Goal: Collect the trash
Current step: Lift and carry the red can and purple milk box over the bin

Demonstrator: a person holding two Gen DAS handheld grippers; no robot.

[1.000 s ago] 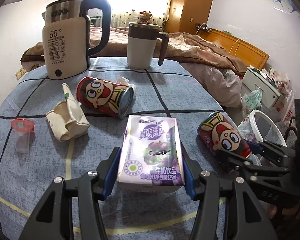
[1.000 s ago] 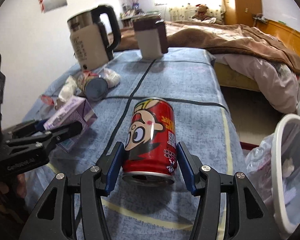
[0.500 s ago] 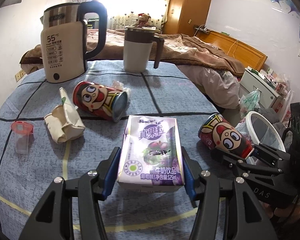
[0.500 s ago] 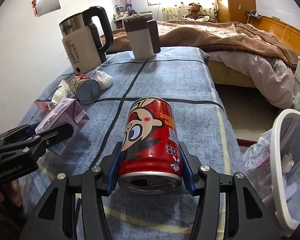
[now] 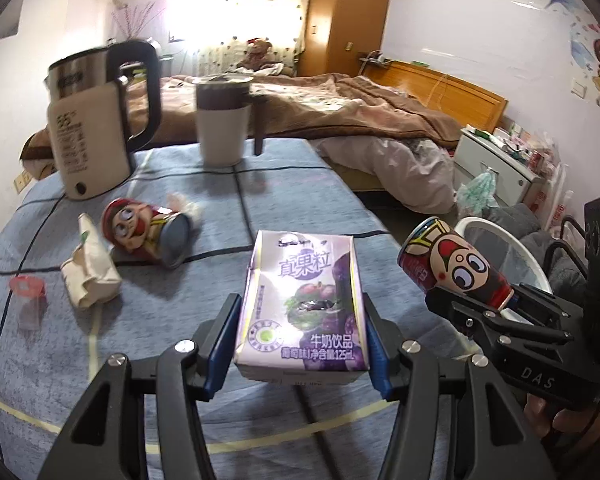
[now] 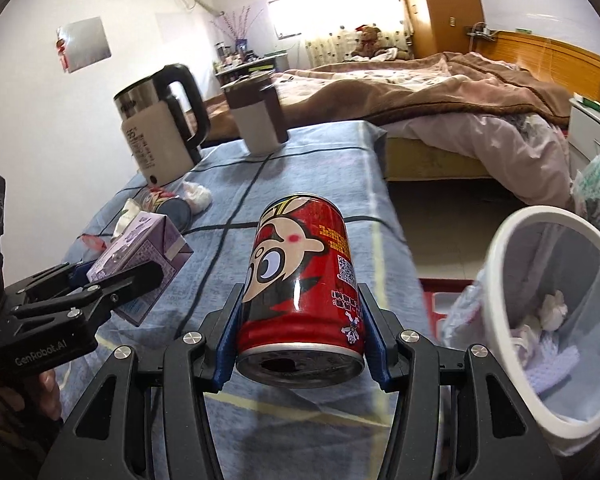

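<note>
The left gripper (image 5: pixel 302 336) is clamped on a purple milk carton (image 5: pixel 302 304), both blue pads flat against its side walls; the carton sits between the fingers, printed face up, lifted clear of the blue checked tablecloth (image 5: pixel 292 184). The right gripper (image 6: pixel 300 338) is clenched on a red cartoon can (image 6: pixel 300 284), its pads pressed against the can's sides; the can's opened end points back toward the camera and its body runs forward between the fingers, off the cloth. In the left wrist view the right gripper and its can appear to the right of the left fingers, close by but not touching. Beyond the left fingertips, to their left, a second cartoon can (image 5: pixel 148 236) lies on its side on the cloth, with a crumpled paper wrapper (image 5: pixel 90 276) just beside it and a small clear cup with a red lid (image 5: pixel 28 300) further left. Further ahead stand an electric kettle (image 5: pixel 92 136) and a lidded mug (image 5: pixel 224 120), both upright. To the right of the right fingers, below the table edge, a white-rimmed bin (image 6: pixel 548 320) holds some paper waste.
</note>
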